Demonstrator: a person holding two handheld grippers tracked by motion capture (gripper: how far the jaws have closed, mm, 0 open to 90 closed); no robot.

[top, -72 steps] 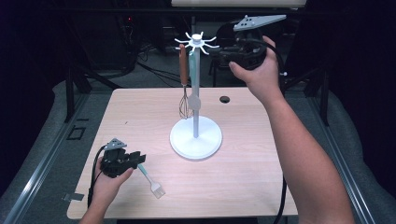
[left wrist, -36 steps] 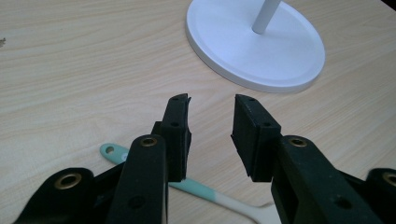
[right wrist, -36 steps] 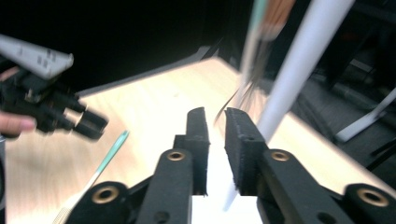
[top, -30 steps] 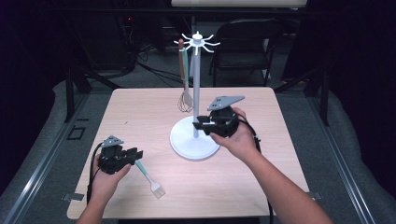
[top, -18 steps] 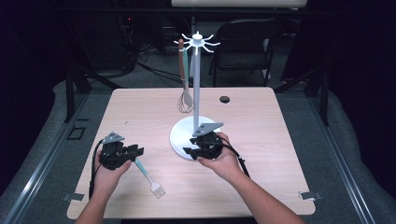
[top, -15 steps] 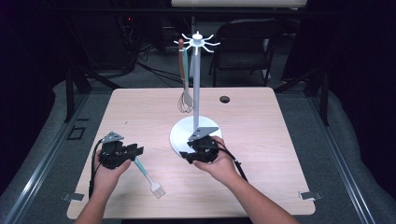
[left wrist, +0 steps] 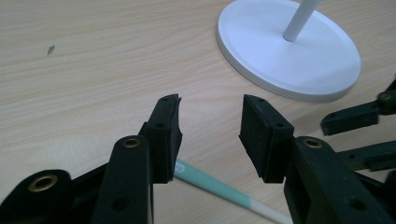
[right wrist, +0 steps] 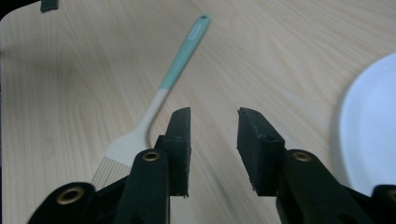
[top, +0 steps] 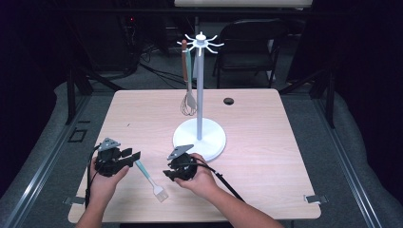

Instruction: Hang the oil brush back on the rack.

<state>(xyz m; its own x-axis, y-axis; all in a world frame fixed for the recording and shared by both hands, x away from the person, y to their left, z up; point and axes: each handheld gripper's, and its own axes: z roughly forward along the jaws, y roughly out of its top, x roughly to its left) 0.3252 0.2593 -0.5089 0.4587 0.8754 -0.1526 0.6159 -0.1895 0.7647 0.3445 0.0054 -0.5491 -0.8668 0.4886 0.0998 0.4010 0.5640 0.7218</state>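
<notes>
On the tabletop [top: 266, 142] a teal-handled spatula [top: 150, 179] lies between the left gripper [top: 127, 156] and the right gripper [top: 172, 171]. A white stand [top: 199, 133] behind them carries a whisk [top: 188, 105].

spatula [top: 150, 178] btwn both claws, rack [top: 199, 135] behind, on table [top: 266, 142]

Both grippers, left [top: 135, 155] and right [top: 167, 169], hover low, fingers parted.

Left gripper view: my left jaw covers part of the teal spatula handle [left wrist: 212, 183]; its blade end runs off the bottom edge. Right gripper view: spatula blade [right wrist: 122, 150] partly behind my left jaw; white stand base [right wrist: 369, 130] cropped at right edge. High view: small dark object [top: 229, 101] on table, too small to identify.
</notes>
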